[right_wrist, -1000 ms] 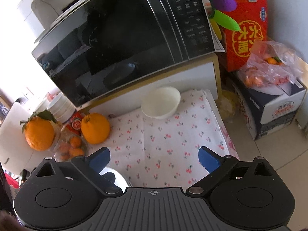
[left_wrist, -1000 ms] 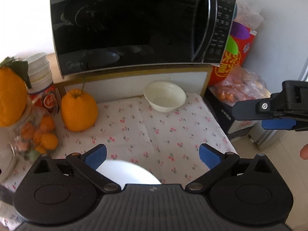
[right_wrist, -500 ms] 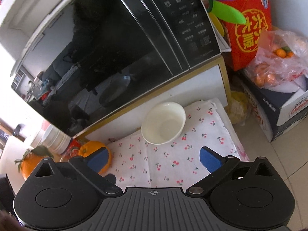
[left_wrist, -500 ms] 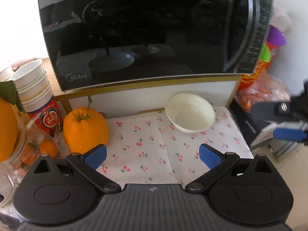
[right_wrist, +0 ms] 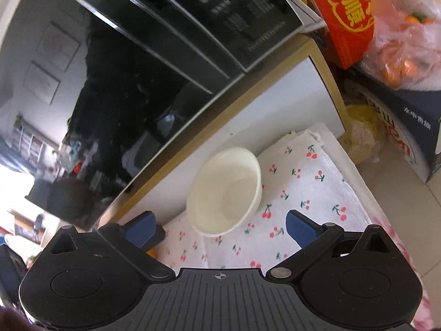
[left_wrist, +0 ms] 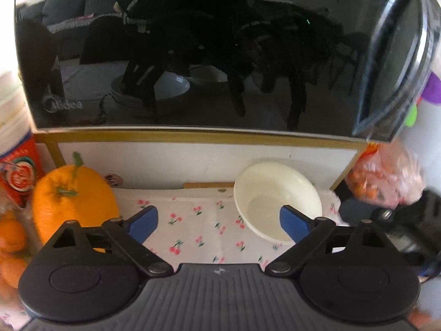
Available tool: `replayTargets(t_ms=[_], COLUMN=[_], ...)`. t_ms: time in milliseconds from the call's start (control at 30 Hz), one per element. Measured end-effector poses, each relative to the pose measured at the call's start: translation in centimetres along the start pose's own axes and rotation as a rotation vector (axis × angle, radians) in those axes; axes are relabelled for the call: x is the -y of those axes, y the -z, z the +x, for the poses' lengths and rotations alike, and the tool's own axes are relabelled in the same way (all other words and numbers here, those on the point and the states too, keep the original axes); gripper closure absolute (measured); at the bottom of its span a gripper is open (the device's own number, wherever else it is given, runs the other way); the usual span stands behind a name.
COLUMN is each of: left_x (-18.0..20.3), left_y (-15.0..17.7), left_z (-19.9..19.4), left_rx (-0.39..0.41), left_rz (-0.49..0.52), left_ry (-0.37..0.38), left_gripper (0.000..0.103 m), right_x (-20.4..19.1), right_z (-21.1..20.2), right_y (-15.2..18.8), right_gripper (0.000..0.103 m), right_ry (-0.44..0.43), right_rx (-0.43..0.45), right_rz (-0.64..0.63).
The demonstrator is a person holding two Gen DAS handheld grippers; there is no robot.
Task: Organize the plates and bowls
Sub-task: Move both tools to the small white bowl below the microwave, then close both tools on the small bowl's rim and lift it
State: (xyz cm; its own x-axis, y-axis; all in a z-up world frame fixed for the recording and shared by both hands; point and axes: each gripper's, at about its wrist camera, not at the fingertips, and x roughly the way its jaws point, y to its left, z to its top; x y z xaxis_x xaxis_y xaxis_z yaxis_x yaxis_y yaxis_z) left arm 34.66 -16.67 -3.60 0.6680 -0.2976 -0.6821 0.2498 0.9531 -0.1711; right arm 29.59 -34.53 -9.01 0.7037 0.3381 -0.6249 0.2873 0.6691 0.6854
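A cream bowl (left_wrist: 275,198) stands upright on the cherry-print cloth (left_wrist: 193,220) just below the microwave shelf. It also shows in the right wrist view (right_wrist: 226,190). My left gripper (left_wrist: 219,220) is open and empty, close in front of the bowl, whose near right rim lies behind its right fingertip. My right gripper (right_wrist: 220,227) is open and empty, with the bowl just ahead between its fingers. The right gripper also shows blurred at the right edge of the left wrist view (left_wrist: 408,229).
A black microwave (left_wrist: 193,49) overhangs the cloth on a gold-edged shelf (left_wrist: 193,136). A large orange (left_wrist: 71,195) and stacked paper cups (left_wrist: 13,143) stand at left. A bag of small oranges (right_wrist: 405,35), a red box (right_wrist: 347,8) and a cardboard box (right_wrist: 408,127) crowd the right.
Both grippers have moved forward toward the cream bowl, which now looms larger. The white plate seen near the left gripper one second ago is out of view.
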Motion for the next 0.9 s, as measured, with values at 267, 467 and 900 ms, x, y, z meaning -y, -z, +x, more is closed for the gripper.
replayTargets(t_ms=[267, 467, 900], left_x=[-0.5, -0.5, -1.0], left_y=[-0.1, 0.1, 0.4], left_z=[2.2, 3.3, 4.0], left_rx=[0.005, 0.001, -0.010], left_rz=[-0.109, -0.139, -0.173], left_ry=[0.064, 0.087, 0.090], left_gripper=[0.038, 0.056, 0.085], right_x=[1.8, 2.3, 2.0], right_z=[1.9, 2.3, 3.0], right_y=[0.1, 0.1, 0.6], right_gripper=[0.012, 0.037, 0.075], right_ry=[0.015, 0.044, 0.068], right_rx=[0.043, 0.064, 0.061], right_rz=[0.064, 0.070, 0.052])
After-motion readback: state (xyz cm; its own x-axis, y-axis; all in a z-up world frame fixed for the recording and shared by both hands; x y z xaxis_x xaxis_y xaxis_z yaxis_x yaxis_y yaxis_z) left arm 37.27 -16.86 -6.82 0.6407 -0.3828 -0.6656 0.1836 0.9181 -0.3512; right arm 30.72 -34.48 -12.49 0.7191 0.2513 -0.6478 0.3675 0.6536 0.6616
